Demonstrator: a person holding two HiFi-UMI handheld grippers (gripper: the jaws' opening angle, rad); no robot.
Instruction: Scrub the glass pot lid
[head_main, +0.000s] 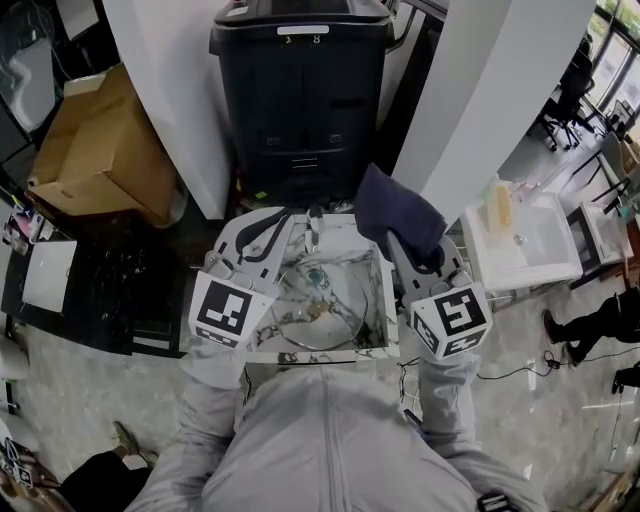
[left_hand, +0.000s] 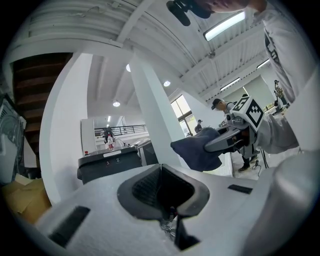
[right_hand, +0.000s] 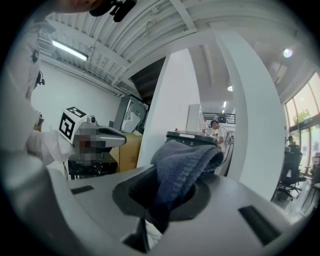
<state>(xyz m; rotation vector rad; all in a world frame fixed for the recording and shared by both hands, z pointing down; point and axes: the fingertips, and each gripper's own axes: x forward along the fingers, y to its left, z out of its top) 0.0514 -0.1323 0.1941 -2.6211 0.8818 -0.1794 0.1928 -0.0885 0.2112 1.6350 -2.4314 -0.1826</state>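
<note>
The person wears a light grey zip-up top (head_main: 330, 440) with long sleeves (head_main: 205, 415), and the pale grey left tool (head_main: 272, 228) and right tool (head_main: 408, 250) each carry a white cube (head_main: 228, 308) with black square marks.

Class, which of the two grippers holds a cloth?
The right gripper: a dark blue cloth is clamped between its jaws; the left gripper's jaws hold no cloth.

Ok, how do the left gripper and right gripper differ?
The right gripper is shut on a dark blue cloth; the left gripper is shut with nothing between its fingers. The left gripper hangs at the left edge of the sink, the right gripper at its right. Both carry a marker cube.
</note>
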